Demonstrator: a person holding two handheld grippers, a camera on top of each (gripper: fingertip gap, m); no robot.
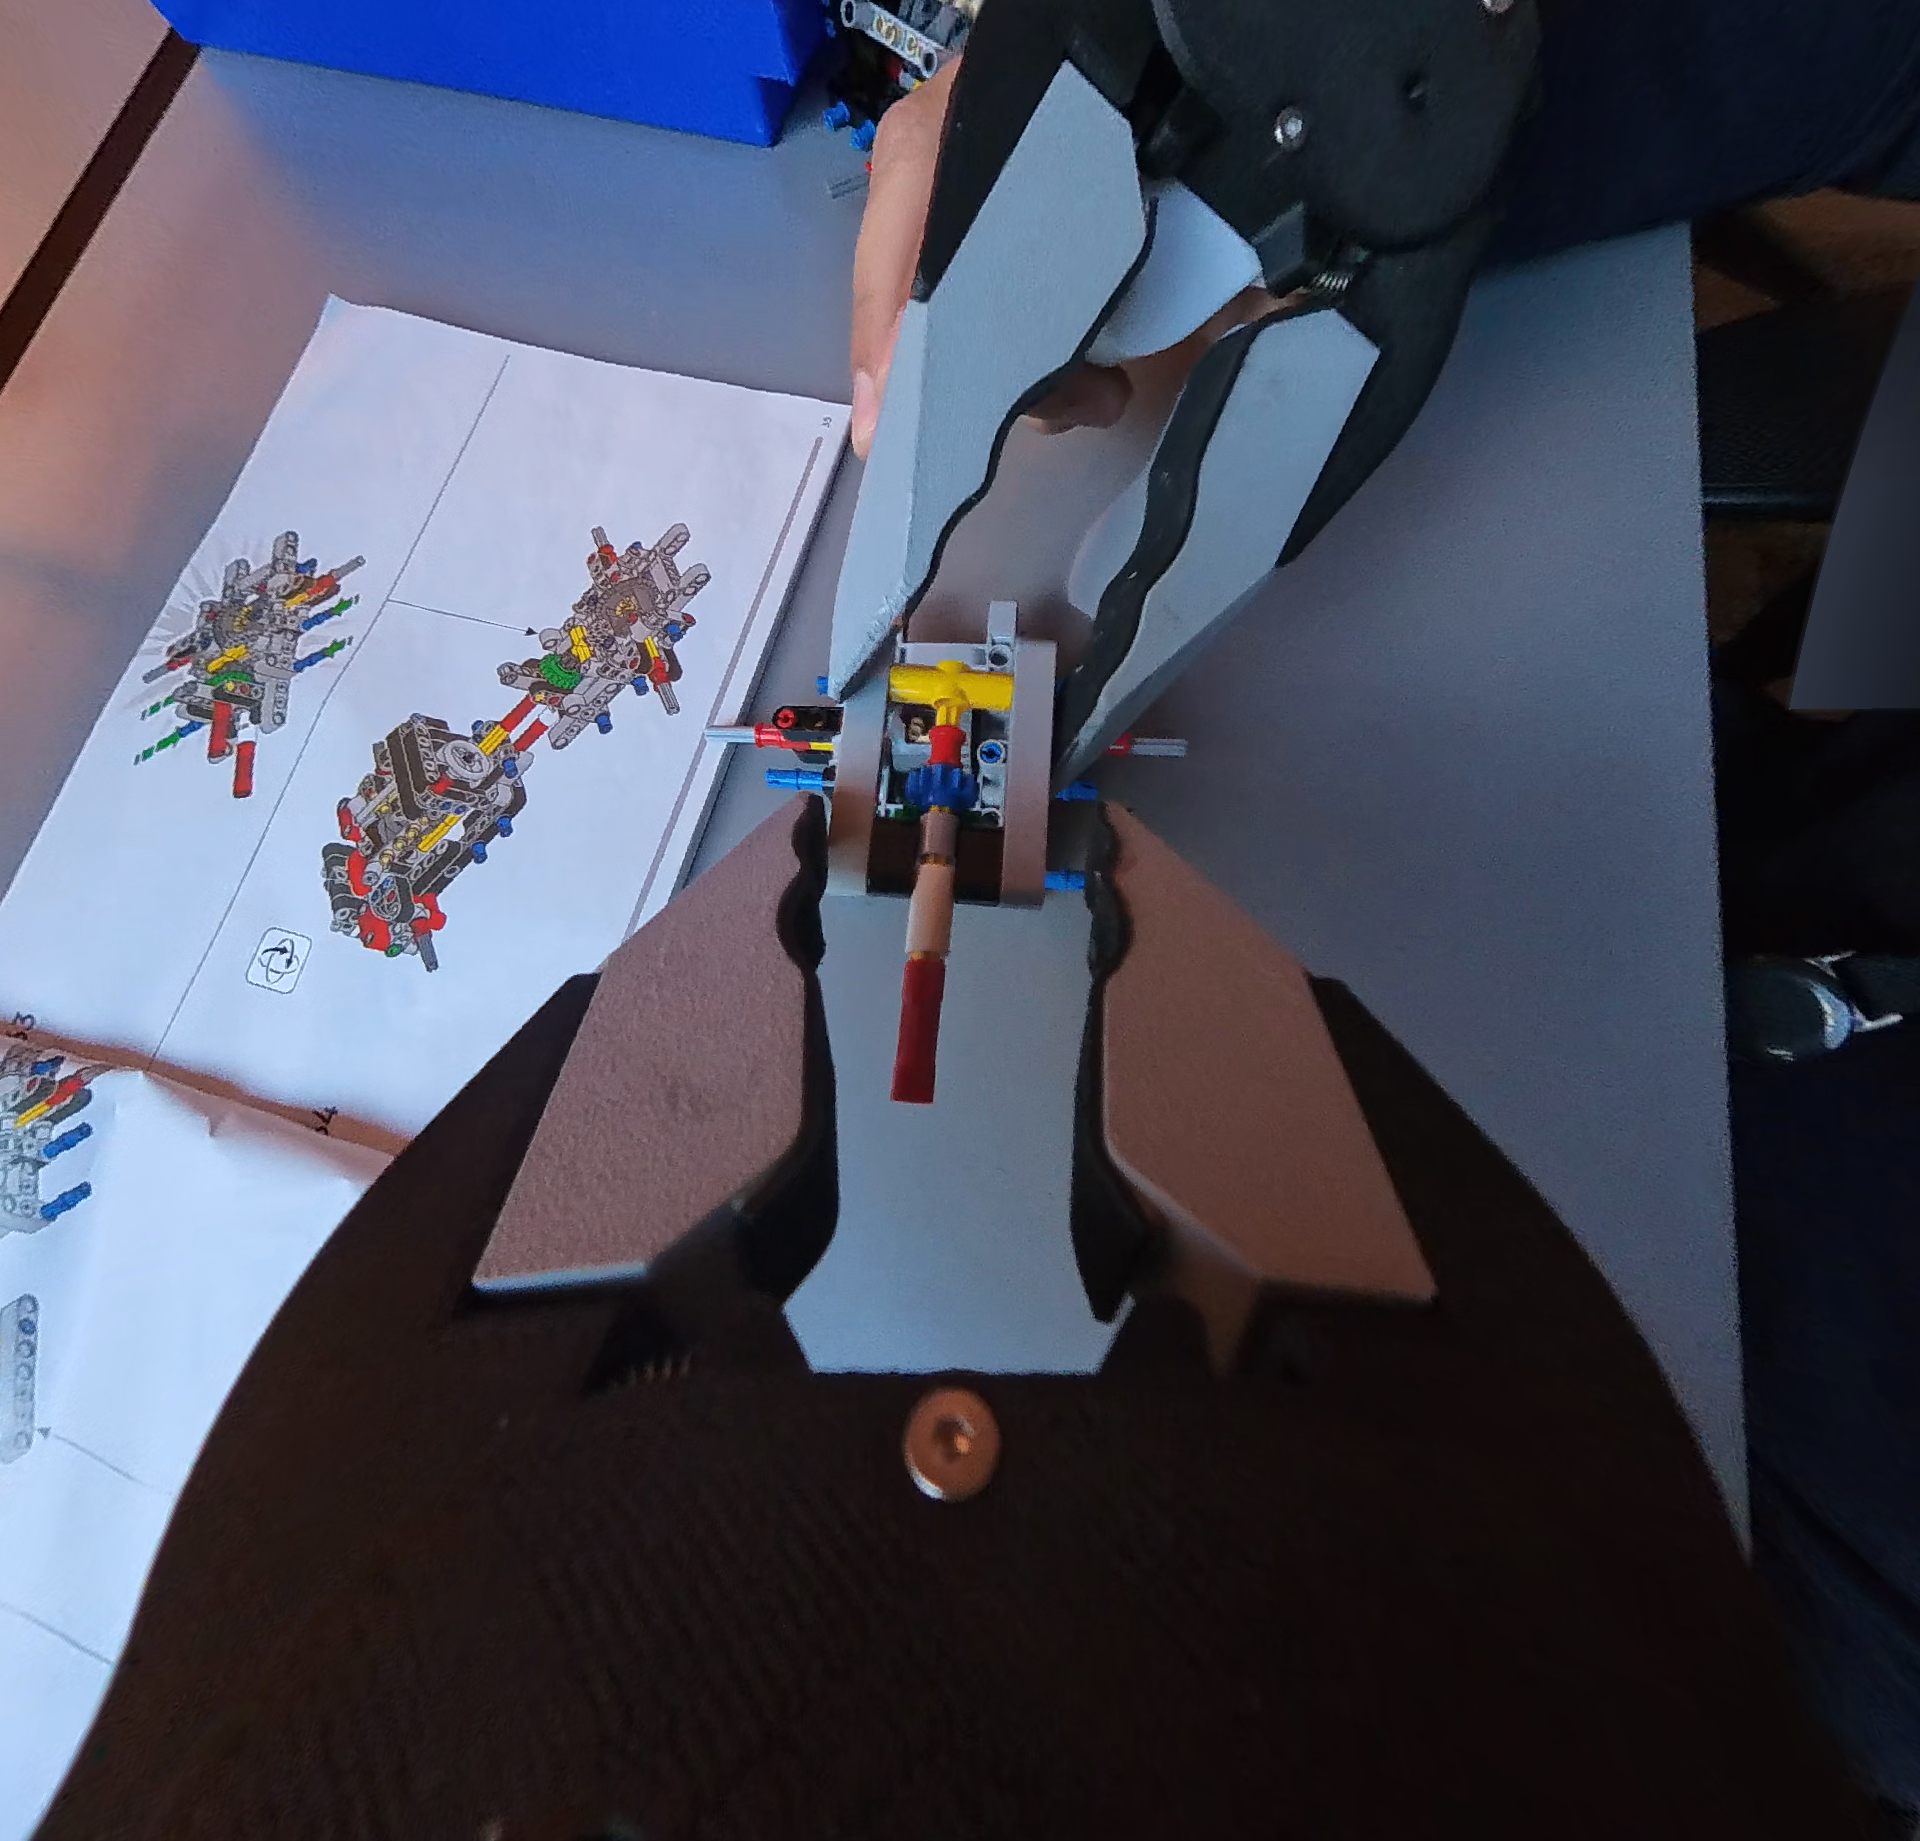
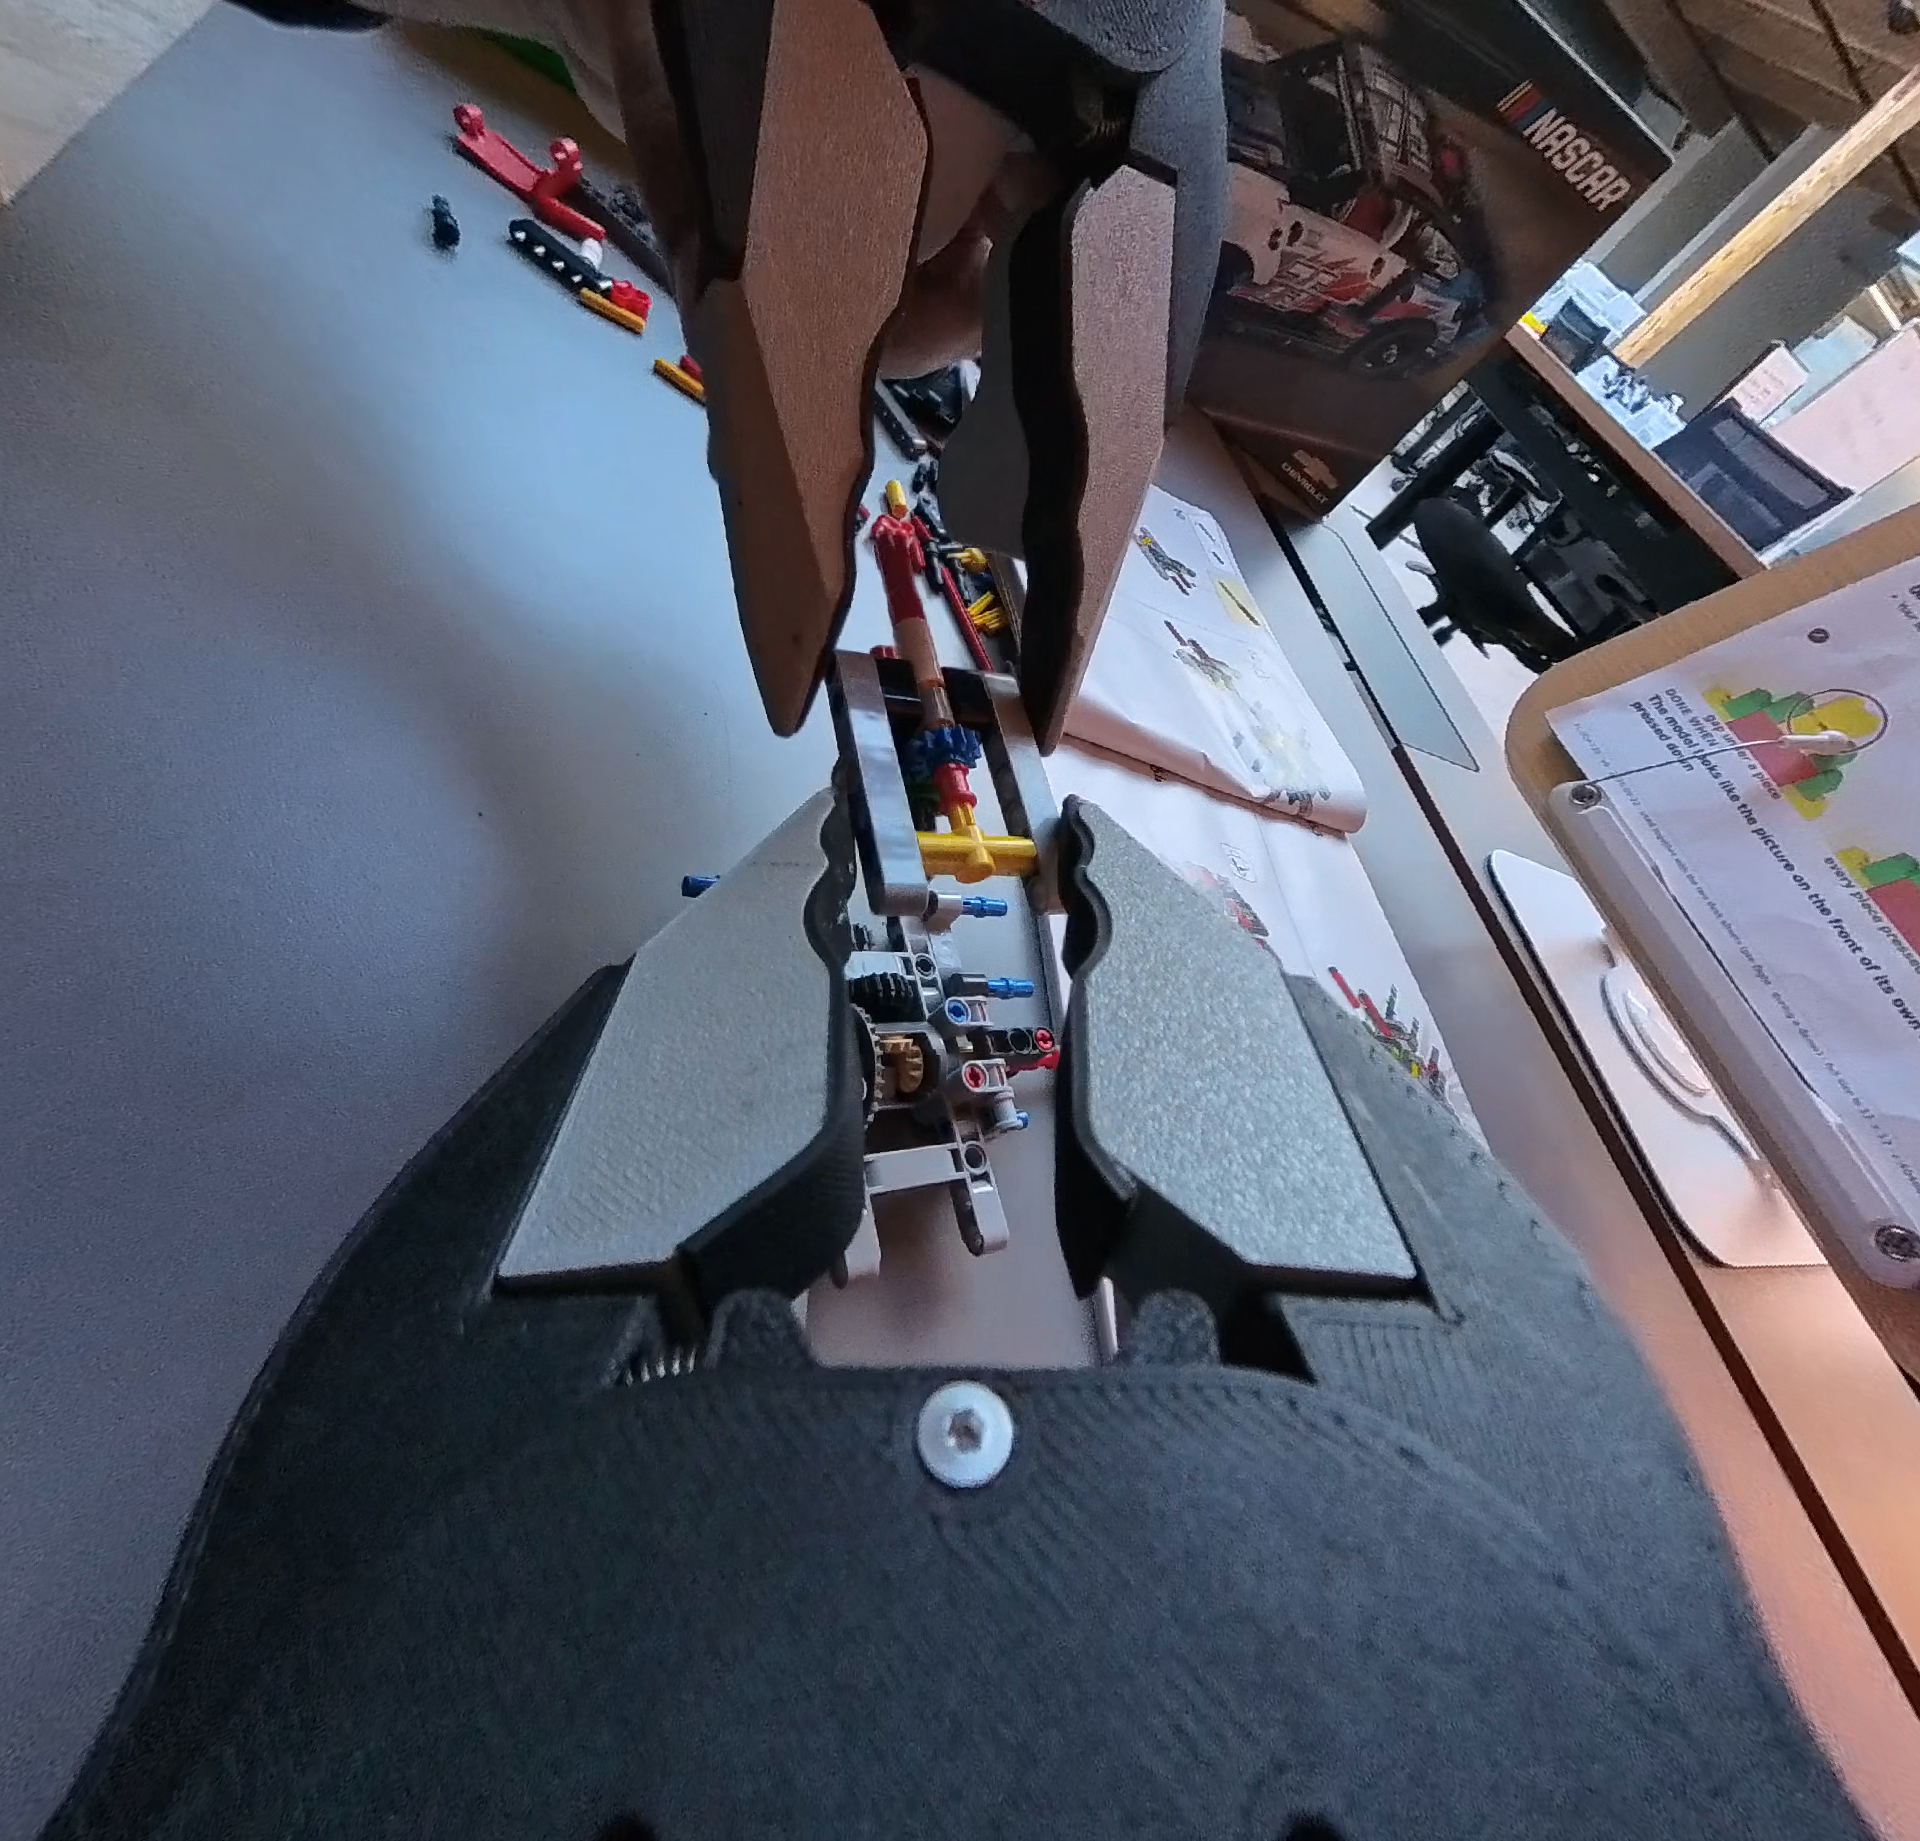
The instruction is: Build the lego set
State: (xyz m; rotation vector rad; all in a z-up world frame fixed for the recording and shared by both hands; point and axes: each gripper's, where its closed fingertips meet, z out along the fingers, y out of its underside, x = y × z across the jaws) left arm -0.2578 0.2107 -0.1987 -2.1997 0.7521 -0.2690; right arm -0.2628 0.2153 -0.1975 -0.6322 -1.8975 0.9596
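Observation:
A small assembly of grey beams [image 1: 1023, 752] with a yellow cross connector [image 1: 940, 685], a blue gear and a tan and red axle [image 1: 914, 1033] hangs above the grey table [image 1: 1455, 856]. My left gripper [image 1: 961, 825], with brown pads, closes on its black end. One pad lies against a grey beam and the other against a blue pin [image 1: 1070, 882]. My right gripper [image 2: 951, 841], with grey pads, is shut on the two beams [image 2: 883, 804] at the yellow end. More grey gearwork hangs between its fingers. Each gripper also shows in the other's view: the right one [image 1: 961, 721] and the left one [image 2: 914, 721].
An open instruction booklet [image 1: 468, 752] lies left of the assembly. A blue box [image 1: 499, 4] and a pile of loose parts [image 1: 904, 15] sit at the back. More loose parts [image 2: 561, 233], a car-picture box [image 2: 1351, 233] and a printed sheet on a board [image 2: 1766, 804] show in the right wrist view. Less than 4 cm separates the two grippers' tips.

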